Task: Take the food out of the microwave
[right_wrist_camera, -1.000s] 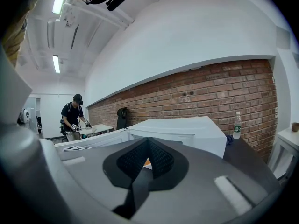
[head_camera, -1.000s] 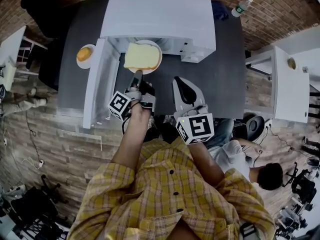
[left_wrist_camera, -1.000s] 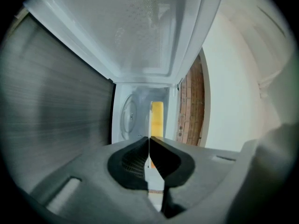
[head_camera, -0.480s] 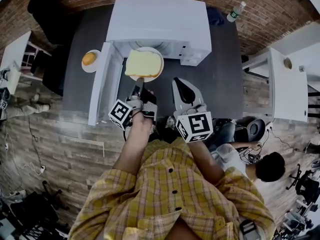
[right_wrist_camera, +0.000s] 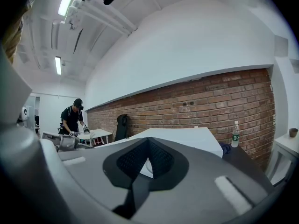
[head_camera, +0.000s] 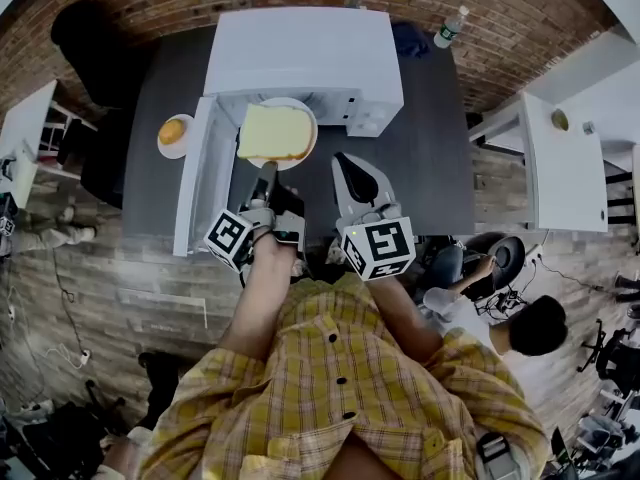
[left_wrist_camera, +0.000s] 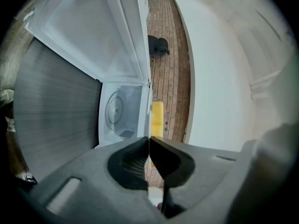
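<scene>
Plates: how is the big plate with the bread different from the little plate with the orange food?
The bread plate is bigger than the small plate. The bread plate is gripped at its rim in the jaws of the left gripper; the small plate rests on the table beside the open microwave door. Both are round and white.

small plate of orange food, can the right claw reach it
Probably not directly: the open microwave door and the left claw, gripping the bread plate, lie between the right claw and that small plate.

Yellow bread [head_camera: 274, 131], white plate [head_camera: 313, 136], white microwave [head_camera: 300, 53].
</scene>
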`<state>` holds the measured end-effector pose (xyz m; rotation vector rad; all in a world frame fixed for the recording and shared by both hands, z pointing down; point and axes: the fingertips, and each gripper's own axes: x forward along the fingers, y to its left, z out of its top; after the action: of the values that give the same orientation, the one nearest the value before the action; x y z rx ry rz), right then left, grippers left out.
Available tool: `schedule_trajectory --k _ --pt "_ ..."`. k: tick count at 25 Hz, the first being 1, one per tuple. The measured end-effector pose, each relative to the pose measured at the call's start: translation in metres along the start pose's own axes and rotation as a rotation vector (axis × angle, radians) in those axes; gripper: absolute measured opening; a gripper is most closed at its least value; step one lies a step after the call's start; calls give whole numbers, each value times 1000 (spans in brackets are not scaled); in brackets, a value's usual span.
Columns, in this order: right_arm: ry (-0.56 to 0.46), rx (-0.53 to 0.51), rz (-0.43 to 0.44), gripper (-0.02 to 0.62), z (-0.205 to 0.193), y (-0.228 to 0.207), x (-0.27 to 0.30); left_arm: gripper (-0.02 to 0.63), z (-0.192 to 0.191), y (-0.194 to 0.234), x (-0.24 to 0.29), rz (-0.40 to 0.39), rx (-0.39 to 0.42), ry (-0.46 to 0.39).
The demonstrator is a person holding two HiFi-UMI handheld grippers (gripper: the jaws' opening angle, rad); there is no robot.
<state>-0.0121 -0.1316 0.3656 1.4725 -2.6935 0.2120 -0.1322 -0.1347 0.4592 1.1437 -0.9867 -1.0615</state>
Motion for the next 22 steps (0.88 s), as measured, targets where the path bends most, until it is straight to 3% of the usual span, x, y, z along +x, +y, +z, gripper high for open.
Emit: schedule_trajectory --k 4,22 --pt "-10 1 1 3 7 -3 1 8 -6 -20 0 -47 -35 1" --pt "-51 -4 0 3 34 -19 3 8 -19 -79 1 -123 17 11"
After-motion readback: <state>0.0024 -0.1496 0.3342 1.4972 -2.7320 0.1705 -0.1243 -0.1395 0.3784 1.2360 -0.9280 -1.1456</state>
